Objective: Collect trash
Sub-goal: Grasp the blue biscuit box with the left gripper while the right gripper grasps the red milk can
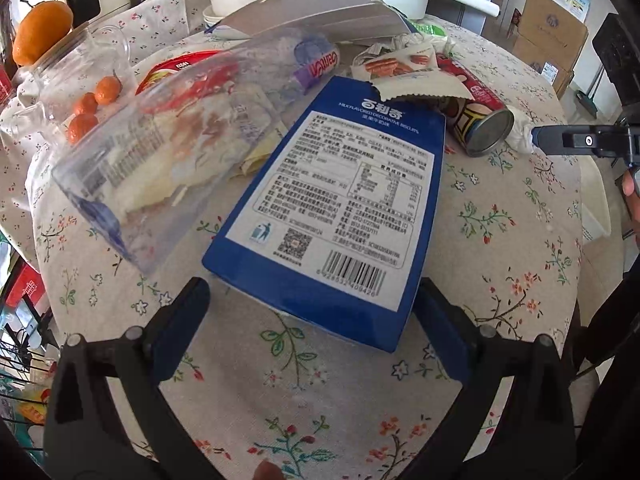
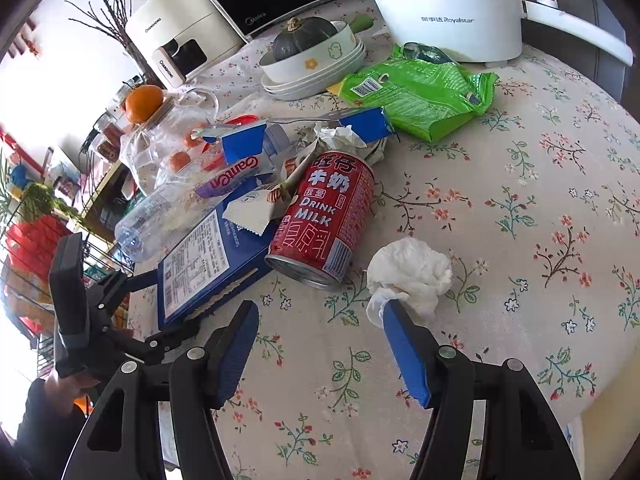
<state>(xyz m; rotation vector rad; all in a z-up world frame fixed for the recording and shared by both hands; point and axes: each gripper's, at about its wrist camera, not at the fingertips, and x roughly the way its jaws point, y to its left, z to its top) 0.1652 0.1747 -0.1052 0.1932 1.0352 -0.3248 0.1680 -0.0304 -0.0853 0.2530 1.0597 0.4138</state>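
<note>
Two matching tools here. The left gripper (image 1: 312, 312) shows glossy black plastic arms, each ending in a flat blue pad, with round grey pin heads dotted along the linkages. The right gripper (image 2: 320, 320) is the same build: black triangular cut-out frames, silver-grey pivot pins, blue textured fingers (image 2: 240, 340) with dark edges. Seen from the side in the left wrist view, that right tool is a slim black bar with a small white-ringed screw. At the left hand (image 2: 64, 384), a dark sleeve covers the wrist.
</note>
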